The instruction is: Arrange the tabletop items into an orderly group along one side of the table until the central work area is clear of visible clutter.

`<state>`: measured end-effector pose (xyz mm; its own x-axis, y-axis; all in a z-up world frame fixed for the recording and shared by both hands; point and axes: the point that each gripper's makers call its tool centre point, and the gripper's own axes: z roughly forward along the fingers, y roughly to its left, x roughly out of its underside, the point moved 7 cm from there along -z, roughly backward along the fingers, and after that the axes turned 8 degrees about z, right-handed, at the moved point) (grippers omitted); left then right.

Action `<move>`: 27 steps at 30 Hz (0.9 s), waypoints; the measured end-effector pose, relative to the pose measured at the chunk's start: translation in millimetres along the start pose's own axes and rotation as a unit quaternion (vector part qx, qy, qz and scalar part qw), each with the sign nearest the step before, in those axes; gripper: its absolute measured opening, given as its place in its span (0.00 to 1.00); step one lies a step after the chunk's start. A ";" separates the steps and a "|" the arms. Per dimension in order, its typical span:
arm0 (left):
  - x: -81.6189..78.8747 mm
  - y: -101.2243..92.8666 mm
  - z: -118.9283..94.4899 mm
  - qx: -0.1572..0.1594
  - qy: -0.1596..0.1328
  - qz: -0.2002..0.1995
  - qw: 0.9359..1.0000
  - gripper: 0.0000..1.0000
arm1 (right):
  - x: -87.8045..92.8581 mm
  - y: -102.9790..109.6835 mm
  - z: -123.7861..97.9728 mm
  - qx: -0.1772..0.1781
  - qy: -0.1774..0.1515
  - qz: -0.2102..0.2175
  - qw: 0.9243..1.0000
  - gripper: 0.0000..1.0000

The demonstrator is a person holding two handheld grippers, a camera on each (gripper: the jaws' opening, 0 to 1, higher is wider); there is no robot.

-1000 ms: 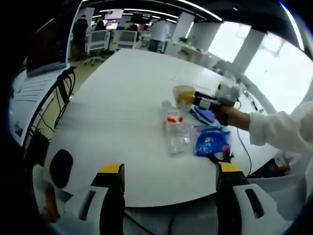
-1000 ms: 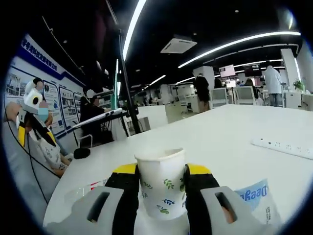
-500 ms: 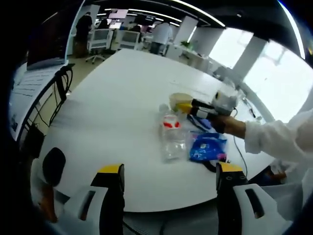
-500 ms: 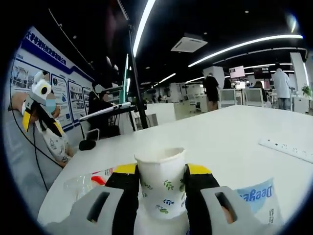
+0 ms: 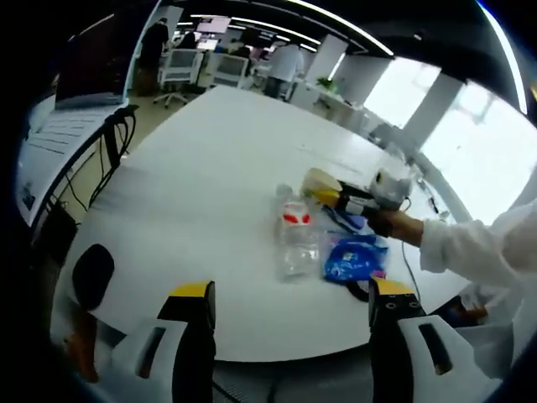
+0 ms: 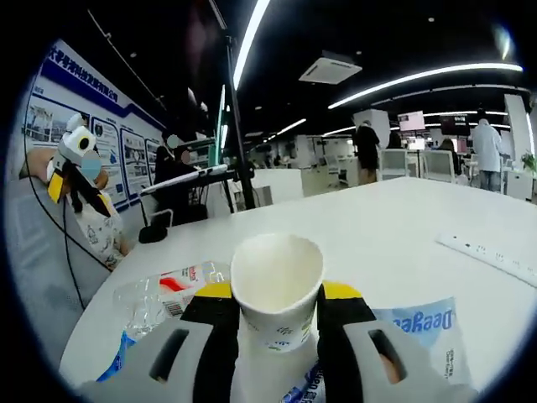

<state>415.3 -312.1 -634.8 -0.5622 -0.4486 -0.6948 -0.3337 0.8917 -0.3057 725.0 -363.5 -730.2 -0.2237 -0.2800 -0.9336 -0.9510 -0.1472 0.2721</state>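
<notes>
My right gripper (image 6: 277, 315) is shut on a white paper cup (image 6: 276, 290) with a leaf print, held upright above the white table (image 6: 403, 235). That cup (image 5: 321, 180) and the right gripper (image 5: 357, 197) also appear in the left gripper view, over a small group of items. Under it lie a clear plastic bottle (image 5: 293, 238) with a red label and a blue packet (image 5: 353, 255); the bottle (image 6: 155, 295) and the packet (image 6: 418, 332) show beside the cup. My left gripper (image 5: 289, 298) stands open off the table's near edge, holding nothing.
A white power strip (image 6: 491, 256) lies on the table to the right. A black mouse-like object (image 5: 92, 275) sits near the table's left corner, with cables and a stand (image 5: 109, 151) beside it. People and office chairs (image 5: 176, 71) are at the far end.
The right gripper has tipped forward and lowered with the cup, so the cup's inside and more of the bottle and packet now show. The left view has shifted only slightly.
</notes>
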 end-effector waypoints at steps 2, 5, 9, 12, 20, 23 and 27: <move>0.4 -1.7 -1.2 0.001 0.000 0.001 1.000 0.71 | -2.7 -1.8 -1.3 -0.002 0.008 0.002 1.000 0.33; 1.9 -4.3 -2.5 0.004 0.003 0.001 1.000 0.71 | -5.0 -4.3 -2.2 -0.016 0.032 -0.021 0.999 0.33; 1.7 -5.0 -4.6 0.004 0.000 0.001 1.000 0.71 | -7.3 -5.4 -2.7 -0.038 0.052 -0.040 0.997 0.33; 1.6 -4.9 -5.2 0.004 -0.001 0.000 1.000 0.71 | -7.4 -5.3 -3.7 -0.041 0.053 -0.038 0.997 0.33; 2.0 -5.4 -4.6 0.008 0.002 0.001 1.000 0.71 | -6.3 -3.2 -4.3 -0.034 0.055 -0.025 0.998 0.36; 2.4 -5.7 -4.1 0.008 0.004 0.003 1.000 0.71 | -4.9 -11.9 -4.3 -0.023 0.056 -0.019 0.998 0.37; 3.3 -6.2 -3.2 0.010 0.009 0.006 1.000 0.71 | -4.7 -12.0 -5.8 -0.022 0.060 -0.015 0.998 0.40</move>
<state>413.2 -319.3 -633.1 -0.5797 -0.4378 -0.6872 -0.3117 0.8984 -0.3094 738.7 -365.9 -727.8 -0.1660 -0.3866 -0.9072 -0.9459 -0.1978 0.2573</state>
